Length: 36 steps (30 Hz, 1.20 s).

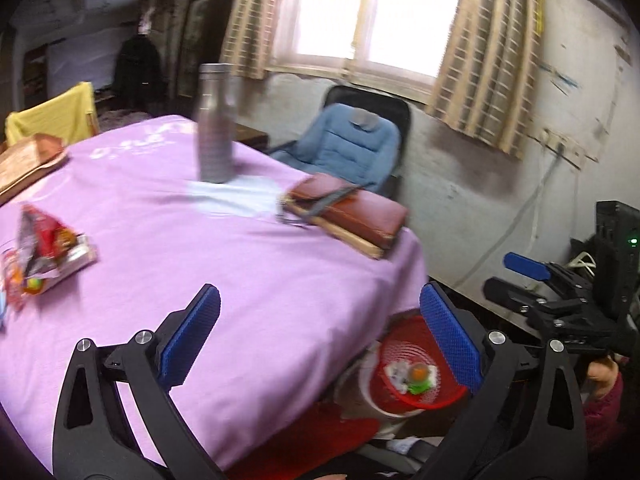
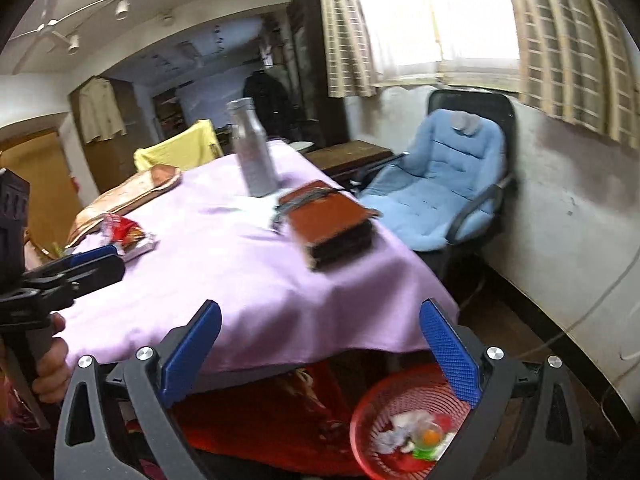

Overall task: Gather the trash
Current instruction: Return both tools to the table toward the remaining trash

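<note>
Holding both hand-held grippers, left (image 1: 320, 334) and right (image 2: 320, 350), wide apart and empty, we see wrappers (image 1: 44, 256) on the worktop (image 1: 248, 272).

Light source: daylight through the window (image 1: 372, 12), blown out to white, no detail in the panes. Ceiling spotlights (image 2: 122, 10) lit in the right wrist view. Room interior: moderately bright near the window, dim toward the back. Shade beneath the table edge, over the red basket (image 2: 368, 412). Blur: motion smear across both views; steel bottle (image 1: 214, 124) and snack wrappers (image 1: 44, 252) soft. Distortion: fisheye bending of walls and curtains (image 2: 568, 40); black vignette in corners.
</note>
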{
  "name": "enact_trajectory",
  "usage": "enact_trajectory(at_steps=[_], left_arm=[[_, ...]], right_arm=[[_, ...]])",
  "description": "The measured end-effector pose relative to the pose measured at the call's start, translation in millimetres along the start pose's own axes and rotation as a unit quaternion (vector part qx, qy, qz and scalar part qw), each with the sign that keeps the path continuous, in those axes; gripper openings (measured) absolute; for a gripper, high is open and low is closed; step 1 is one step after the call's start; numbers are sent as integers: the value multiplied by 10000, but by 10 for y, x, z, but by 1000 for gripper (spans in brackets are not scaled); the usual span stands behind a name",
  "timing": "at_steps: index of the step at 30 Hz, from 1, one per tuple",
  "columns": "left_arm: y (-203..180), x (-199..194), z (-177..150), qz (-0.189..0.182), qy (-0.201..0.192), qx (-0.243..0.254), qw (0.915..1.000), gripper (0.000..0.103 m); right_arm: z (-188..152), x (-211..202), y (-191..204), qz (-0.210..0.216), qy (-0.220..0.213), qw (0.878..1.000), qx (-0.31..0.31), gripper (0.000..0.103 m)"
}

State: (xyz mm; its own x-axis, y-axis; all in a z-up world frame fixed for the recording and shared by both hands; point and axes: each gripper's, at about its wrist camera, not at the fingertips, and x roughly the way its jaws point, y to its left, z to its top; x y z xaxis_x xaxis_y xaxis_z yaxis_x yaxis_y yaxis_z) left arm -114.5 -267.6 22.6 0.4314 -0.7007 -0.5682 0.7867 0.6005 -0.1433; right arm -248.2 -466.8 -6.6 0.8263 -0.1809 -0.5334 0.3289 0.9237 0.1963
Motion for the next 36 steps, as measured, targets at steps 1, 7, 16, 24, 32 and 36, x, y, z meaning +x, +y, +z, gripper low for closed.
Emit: enact_trajectory(at_steps=[1, 7, 16, 24, 32, 36], left_arm=[[65, -36, -17, 73, -28, -63, 9999, 96], [593, -239, -95, 562, -161, -441, 9973, 96], [1386, -417, -206, 1387, -174, -927, 9858, 96], [2255, -596, -343, 2178, 162, -1200, 9685, 96], [3278, -845, -585, 2860, 586, -2055, 9341, 96], [3476, -809, -568, 2723, 680, -2200, 9343, 96]], right_arm=[[21, 14, 50, 23, -3, 10000, -28, 98], [171, 234, 419, 424, 154, 9990, -11, 98], [357, 781, 1117, 823, 564, 9942, -410, 98], [504, 1247, 1777, 1278, 765, 9861, -742, 98], [517, 1571, 2286, 1661, 926, 9759, -1068, 98], [508, 1659, 2408, 1700, 952, 9732, -1223, 98]])
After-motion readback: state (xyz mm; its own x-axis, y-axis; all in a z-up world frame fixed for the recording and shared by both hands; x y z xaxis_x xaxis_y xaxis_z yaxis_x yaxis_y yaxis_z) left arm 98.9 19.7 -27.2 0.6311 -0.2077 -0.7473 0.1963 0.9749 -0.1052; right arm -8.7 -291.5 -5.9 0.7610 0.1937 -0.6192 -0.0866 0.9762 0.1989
